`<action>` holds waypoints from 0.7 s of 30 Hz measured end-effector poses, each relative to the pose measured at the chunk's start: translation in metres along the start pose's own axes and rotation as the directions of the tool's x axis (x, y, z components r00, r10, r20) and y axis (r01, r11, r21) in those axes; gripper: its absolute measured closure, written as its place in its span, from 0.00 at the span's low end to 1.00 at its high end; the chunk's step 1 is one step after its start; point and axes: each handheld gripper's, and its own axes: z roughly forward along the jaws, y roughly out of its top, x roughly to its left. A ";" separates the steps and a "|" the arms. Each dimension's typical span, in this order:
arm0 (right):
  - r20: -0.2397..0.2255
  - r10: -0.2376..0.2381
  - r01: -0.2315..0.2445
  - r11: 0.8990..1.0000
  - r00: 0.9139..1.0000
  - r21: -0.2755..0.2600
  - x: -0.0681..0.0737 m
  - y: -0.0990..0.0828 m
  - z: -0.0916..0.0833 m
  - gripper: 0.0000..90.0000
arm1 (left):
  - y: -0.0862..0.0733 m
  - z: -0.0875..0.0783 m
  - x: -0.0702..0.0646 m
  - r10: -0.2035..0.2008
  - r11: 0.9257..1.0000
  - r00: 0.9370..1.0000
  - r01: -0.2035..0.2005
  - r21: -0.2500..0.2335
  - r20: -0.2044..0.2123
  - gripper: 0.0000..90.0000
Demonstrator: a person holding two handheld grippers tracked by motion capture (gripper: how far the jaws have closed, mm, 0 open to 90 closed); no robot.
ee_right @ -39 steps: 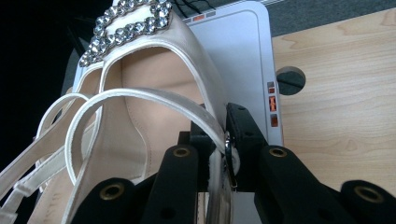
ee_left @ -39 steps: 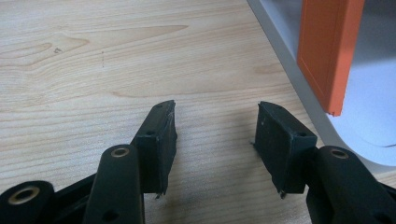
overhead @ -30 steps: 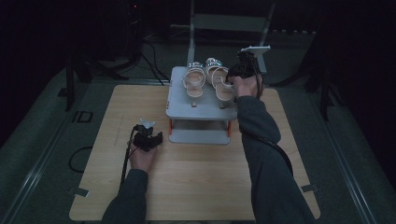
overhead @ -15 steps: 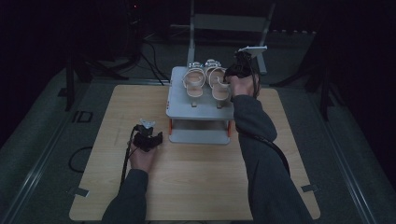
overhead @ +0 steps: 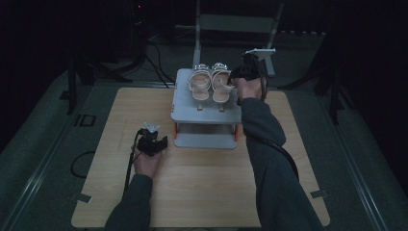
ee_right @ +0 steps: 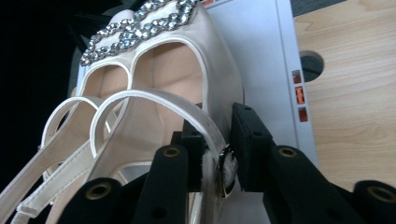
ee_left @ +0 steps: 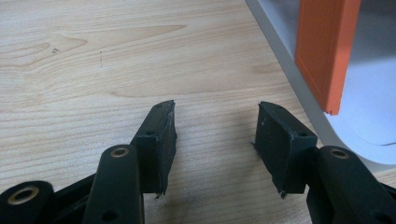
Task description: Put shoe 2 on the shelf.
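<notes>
Fingers (ee_right: 250,140) of the right gripper (ee_right: 215,156) have just been opening, with the sandal strap (ee_right: 205,123) between them, barely or no longer pinched. The sandal (overhead: 222,85) is judged just placed on the rack (overhead: 185,103), beside its mate (overhead: 198,84). Next, a clean withdrawal is needed. The left gripper (ee_left: 215,135) is held open and empty over the table (ee_left: 93,56).

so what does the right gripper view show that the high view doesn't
Right gripper view: rhinestones on the sandal toe, and its strap and buckle between the jaws of the right gripper, which have just been opening. High view: the left gripper low over the table, both forearms, and the lower shelf of the rack. Both: the sandals, rack and table.
</notes>
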 end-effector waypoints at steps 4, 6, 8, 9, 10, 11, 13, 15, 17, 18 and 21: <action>-0.020 0.017 -0.017 1.000 1.000 0.017 -0.003 0.000 0.003 0.83 | 0.000 0.000 0.000 0.000 1.000 1.000 0.000 0.001 0.000 0.54; -0.032 0.031 -0.030 0.999 0.999 0.028 -0.006 0.000 0.005 0.83 | 0.000 0.000 0.000 0.000 1.000 1.000 0.000 0.000 0.000 0.54; -0.037 0.031 -0.030 0.999 0.999 0.037 -0.008 0.000 0.007 0.83 | 0.000 0.000 0.000 0.000 1.000 1.000 0.000 0.000 0.001 0.54; -0.041 0.033 -0.031 0.999 0.999 0.039 -0.009 0.000 0.008 0.83 | 0.000 0.000 0.000 0.000 1.000 1.000 0.000 0.000 0.000 0.54; -0.048 0.037 -0.035 0.998 0.998 0.043 -0.011 0.000 0.009 0.83 | 0.000 0.000 0.000 0.000 1.000 1.000 0.000 0.000 0.000 0.54; -0.055 0.037 -0.034 0.998 0.998 0.045 -0.013 0.000 0.009 0.83 | 0.000 0.000 0.000 0.000 1.000 1.000 0.000 0.001 0.000 0.54; -0.060 0.025 -0.022 0.999 0.998 0.048 -0.015 0.001 0.011 0.84 | 0.000 0.000 0.000 0.000 1.000 1.000 0.000 0.001 0.001 0.54; -0.066 0.012 -0.008 0.999 0.998 0.049 -0.018 0.001 0.012 0.87 | 0.000 0.000 0.000 0.002 1.000 1.000 -0.002 0.002 0.001 0.54; -0.081 -0.014 0.018 0.998 0.997 0.053 -0.020 0.002 0.012 0.87 | 0.000 0.000 0.000 0.002 1.000 1.000 -0.002 0.002 0.002 0.54; -0.086 -0.021 0.026 0.998 0.996 0.058 -0.020 0.003 0.012 0.86 | 0.000 0.000 0.000 0.002 1.000 1.000 -0.002 0.001 0.001 0.54; -0.116 -0.055 0.061 0.997 0.992 0.050 -0.021 0.004 0.013 0.73 | 0.000 0.000 0.000 0.002 1.000 1.000 -0.002 0.001 0.001 0.54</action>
